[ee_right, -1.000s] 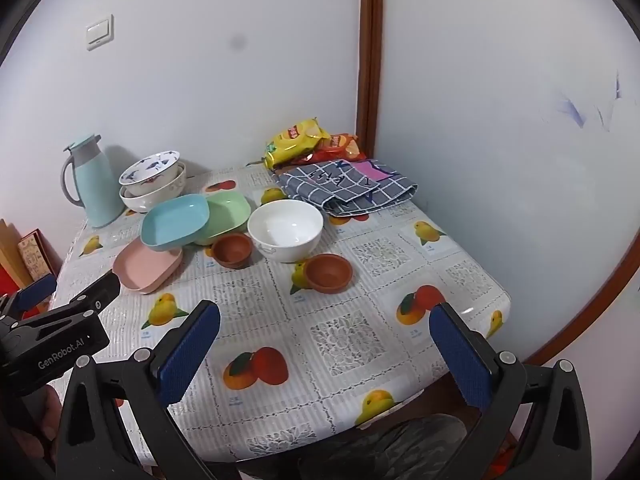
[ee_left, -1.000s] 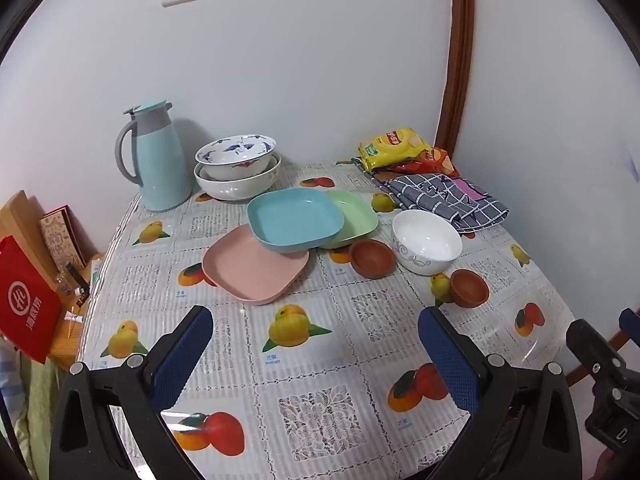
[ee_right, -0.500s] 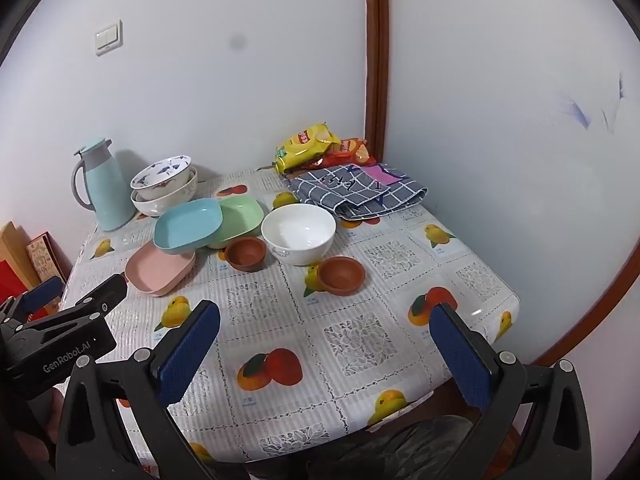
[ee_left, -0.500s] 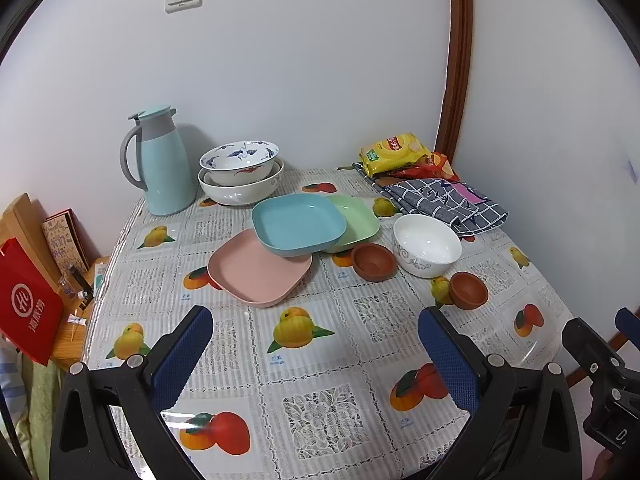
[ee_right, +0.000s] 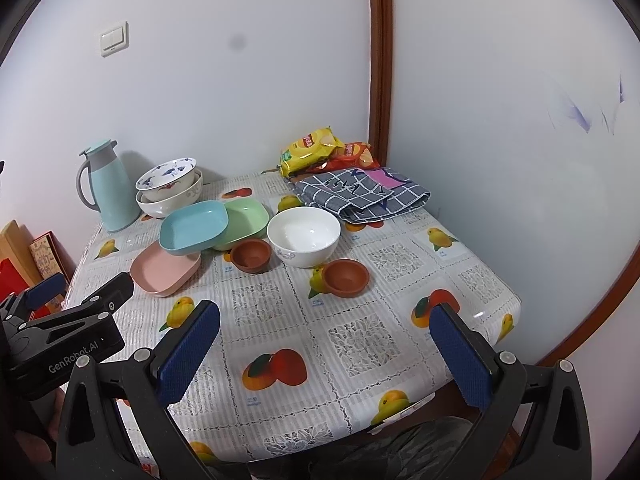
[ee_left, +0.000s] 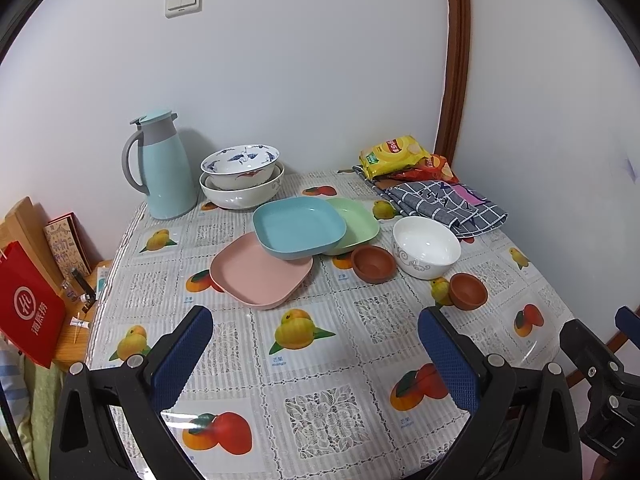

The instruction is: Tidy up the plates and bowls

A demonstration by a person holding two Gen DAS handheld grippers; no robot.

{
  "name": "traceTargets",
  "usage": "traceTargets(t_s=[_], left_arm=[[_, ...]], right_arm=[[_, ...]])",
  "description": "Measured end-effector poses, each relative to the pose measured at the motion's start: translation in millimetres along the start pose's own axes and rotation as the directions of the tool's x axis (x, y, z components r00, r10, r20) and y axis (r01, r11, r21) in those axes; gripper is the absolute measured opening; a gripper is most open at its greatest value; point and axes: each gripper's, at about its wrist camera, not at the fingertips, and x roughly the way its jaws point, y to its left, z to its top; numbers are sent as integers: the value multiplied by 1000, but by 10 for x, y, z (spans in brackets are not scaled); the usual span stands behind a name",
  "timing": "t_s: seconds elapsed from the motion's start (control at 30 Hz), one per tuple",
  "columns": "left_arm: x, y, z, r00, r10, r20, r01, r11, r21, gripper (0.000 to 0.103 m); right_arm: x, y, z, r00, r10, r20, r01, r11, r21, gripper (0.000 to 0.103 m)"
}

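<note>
Both spread wide and empty: left tool point(ee_left: 316, 344), right tool point(ee_right: 326, 336), above desk point(ee_right: 360, 340) near edge. Beyond: blue plate point(ee_left: 299, 226) overlapping pink plate point(ee_left: 260, 272) and green plate point(ee_left: 354, 224); white bowl point(ee_left: 426, 246) right of blue plate.

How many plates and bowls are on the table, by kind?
Square plates: 3 (blue, green, pink)
Large bowls: 3 (white, patterned nested in another)
Small brown bowls: 2 ()
Total: 8

A blue jug point(ee_left: 164, 168), snack bags point(ee_left: 394, 156) and checked cloth point(ee_left: 448, 204) sit at back.
</note>
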Motion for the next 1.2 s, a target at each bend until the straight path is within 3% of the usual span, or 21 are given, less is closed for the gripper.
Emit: traceTargets(t_s=[1.2], left_arm=[[-45,-17,3,1000,-2,8,2,1000,-2,103]], right_arm=[[-64,9,-20,1000,1,16,-1,1000,7,103]])
